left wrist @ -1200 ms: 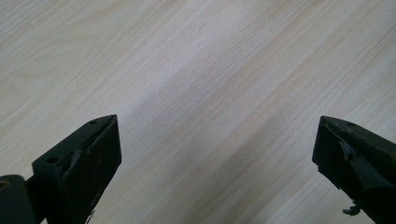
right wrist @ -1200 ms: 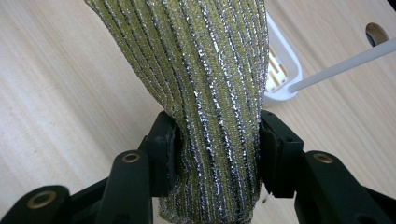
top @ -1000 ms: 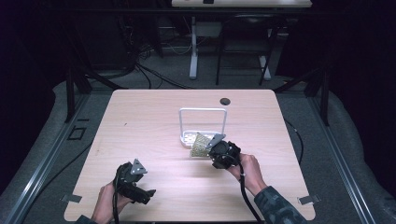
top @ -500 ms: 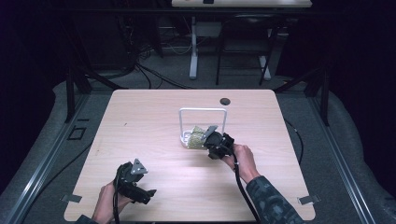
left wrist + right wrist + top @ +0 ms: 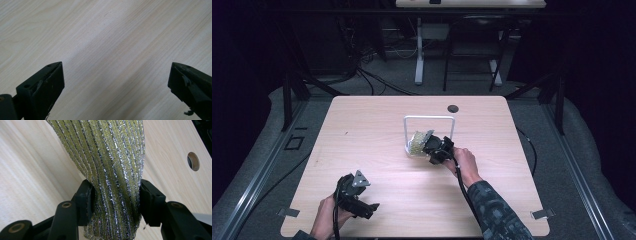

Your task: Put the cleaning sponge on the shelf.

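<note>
Pale wood table (image 5: 377, 130) carries a white wire rack (image 5: 430, 120), with a round hole (image 5: 453, 108) beyond it. Right gripper (image 5: 428, 145), reaching to the rack's foot, has just been easing its jaws, pads still pinching the glittery yellow-green scouring cloth (image 5: 110, 157). Left gripper (image 5: 371, 207) rests near the front edge, jaws wide and empty.

Pale wood-grain counter (image 5: 377, 135), round dark cable hole (image 5: 453, 108) near its far edge, grey carpeted floor (image 5: 562, 130) around it, black cables (image 5: 377, 82) trailing beyond, white desk leg (image 5: 418, 55) behind.
</note>
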Demonstrator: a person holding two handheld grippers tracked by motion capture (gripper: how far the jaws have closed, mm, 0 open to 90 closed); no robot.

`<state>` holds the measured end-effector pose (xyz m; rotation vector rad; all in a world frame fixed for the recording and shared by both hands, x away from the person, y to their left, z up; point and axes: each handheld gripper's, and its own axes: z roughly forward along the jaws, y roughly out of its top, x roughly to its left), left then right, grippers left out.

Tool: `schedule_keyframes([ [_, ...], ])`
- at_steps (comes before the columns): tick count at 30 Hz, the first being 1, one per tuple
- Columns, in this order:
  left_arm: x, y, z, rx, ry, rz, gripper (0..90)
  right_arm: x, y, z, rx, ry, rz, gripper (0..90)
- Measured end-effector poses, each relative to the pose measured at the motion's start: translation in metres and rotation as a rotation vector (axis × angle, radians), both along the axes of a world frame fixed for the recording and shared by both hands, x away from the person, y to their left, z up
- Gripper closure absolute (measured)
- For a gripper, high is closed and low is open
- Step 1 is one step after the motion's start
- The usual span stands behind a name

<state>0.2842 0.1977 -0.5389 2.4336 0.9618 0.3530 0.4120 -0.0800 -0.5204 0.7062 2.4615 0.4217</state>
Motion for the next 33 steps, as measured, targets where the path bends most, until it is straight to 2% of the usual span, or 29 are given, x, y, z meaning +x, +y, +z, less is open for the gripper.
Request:
schedule_keyframes([
  [16,0.000,-0.002,-0.001,0.004,0.009,-0.007,0.8,0.013,0.009,-0.016,-0.064,0.008,0.013,44.9],
  [19,-0.001,-0.002,-0.001,0.004,0.009,-0.010,0.9,0.015,0.012,-0.016,-0.076,0.002,0.019,42.3],
  [23,-0.001,-0.002,-0.001,0.006,0.012,-0.010,0.9,0.017,0.017,-0.016,-0.120,-0.010,0.026,36.4],
  [28,-0.001,-0.003,-0.002,0.003,0.019,-0.014,0.9,0.017,0.017,-0.016,-0.107,-0.025,0.015,34.4],
  [33,-0.001,-0.003,-0.002,0.008,0.022,-0.016,0.8,0.018,0.014,-0.017,-0.095,0.005,0.014,33.5],
])
